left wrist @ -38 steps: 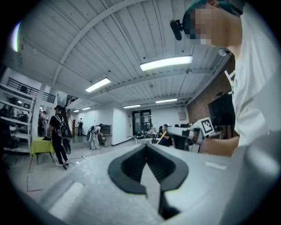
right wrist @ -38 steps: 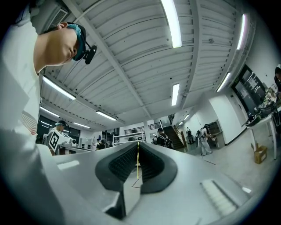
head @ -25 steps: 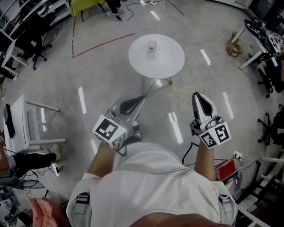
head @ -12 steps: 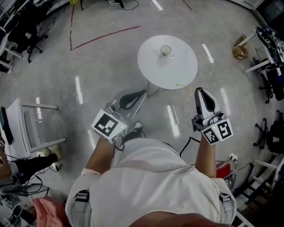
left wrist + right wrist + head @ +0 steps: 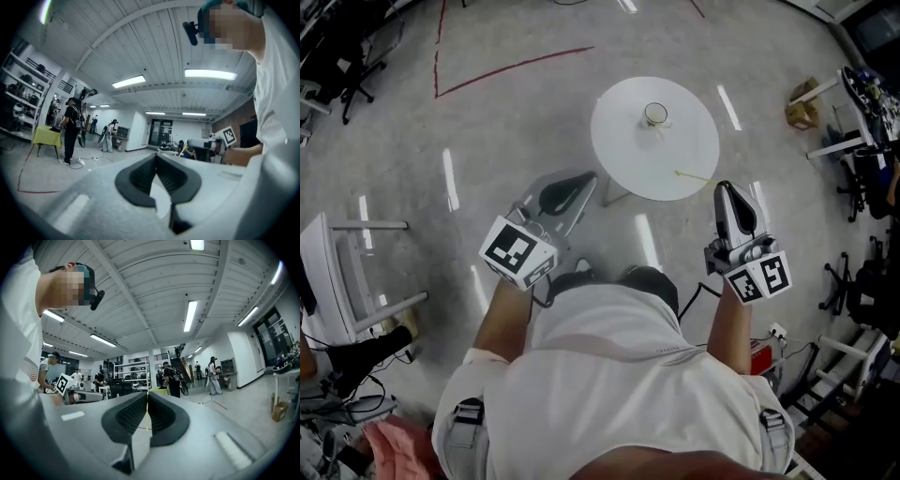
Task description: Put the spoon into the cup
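Note:
A small cup (image 5: 654, 113) stands upright near the middle of a round white table (image 5: 623, 150). My right gripper (image 5: 724, 187) is level at the table's near right edge, shut on a thin yellow spoon (image 5: 692, 174) whose free end reaches left over the tabletop. In the right gripper view the spoon (image 5: 147, 414) shows as a thin yellow line pinched between the pads of my right gripper (image 5: 147, 393). My left gripper (image 5: 587, 177) hangs over the floor just left of the table, jaws together and holding nothing. In the left gripper view my left gripper (image 5: 156, 157) is shut at its tips.
A red tape line (image 5: 516, 66) runs across the glossy floor beyond the table. A white chair frame (image 5: 337, 267) stands at the left. A cardboard box (image 5: 802, 101), desks and office chairs (image 5: 862, 281) line the right side. People (image 5: 71, 129) stand far off.
The person has walked toward the table, carrying both grippers forward. The spoon's free end now lies over the tabletop. The left gripper has drawn level with the table's near left edge.

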`<state>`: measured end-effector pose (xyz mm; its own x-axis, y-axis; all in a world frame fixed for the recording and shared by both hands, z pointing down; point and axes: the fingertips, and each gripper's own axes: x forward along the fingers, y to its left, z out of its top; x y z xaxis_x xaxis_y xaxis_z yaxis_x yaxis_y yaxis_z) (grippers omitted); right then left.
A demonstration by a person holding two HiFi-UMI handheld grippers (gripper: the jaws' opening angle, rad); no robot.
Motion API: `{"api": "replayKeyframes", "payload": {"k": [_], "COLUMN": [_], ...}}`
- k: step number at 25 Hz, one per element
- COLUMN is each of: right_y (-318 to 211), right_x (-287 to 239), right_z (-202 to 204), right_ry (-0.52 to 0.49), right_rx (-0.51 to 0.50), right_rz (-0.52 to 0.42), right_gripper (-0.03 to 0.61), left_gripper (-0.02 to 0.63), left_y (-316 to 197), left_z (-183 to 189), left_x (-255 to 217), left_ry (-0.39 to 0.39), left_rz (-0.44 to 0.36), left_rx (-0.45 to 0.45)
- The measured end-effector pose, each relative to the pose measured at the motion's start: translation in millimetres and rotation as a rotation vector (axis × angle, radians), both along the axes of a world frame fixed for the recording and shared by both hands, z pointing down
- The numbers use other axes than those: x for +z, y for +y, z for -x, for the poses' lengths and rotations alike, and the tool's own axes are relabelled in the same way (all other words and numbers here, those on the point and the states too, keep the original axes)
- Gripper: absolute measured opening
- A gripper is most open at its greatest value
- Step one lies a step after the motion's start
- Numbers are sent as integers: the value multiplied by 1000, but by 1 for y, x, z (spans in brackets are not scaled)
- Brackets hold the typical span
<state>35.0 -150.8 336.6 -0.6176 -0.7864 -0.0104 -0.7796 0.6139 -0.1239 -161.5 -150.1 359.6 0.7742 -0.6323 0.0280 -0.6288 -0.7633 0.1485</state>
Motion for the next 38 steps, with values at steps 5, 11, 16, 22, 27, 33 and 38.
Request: {"api": "replayKeyframes", "payload": {"k": [5, 11, 16, 22, 27, 33, 38], "right_y": [-37, -94, -152, -229, -276, -328, -353], "right_x": [7, 14, 17, 27, 53, 103, 150], "right_z": [5, -21, -61, -125, -122, -83, -38], "right_ry": [5, -13, -24, -39, 24, 119, 193], "right_rx": [-51, -109, -157, -211, -296, -361, -393], "right_rz": [-7, -9, -20, 17, 34, 91, 162], "right_gripper": [14, 14, 14, 14, 14, 14, 14], "left_gripper": [3, 3, 2, 2, 2, 3, 3], "left_y": [-26, -68, -114, -178, -204, -225, -234], "left_z": [-4, -36, -85, -147, -153, -133, -103], "left_x": [6, 1, -2, -4, 22, 52, 69], "left_ry": [-10, -16, -57, -67, -81, -80, -79], "left_rz": [8, 0, -5, 14, 56, 116, 149], "left_rx": [-29, -71, -99, -193, -282, -308, -323]}}
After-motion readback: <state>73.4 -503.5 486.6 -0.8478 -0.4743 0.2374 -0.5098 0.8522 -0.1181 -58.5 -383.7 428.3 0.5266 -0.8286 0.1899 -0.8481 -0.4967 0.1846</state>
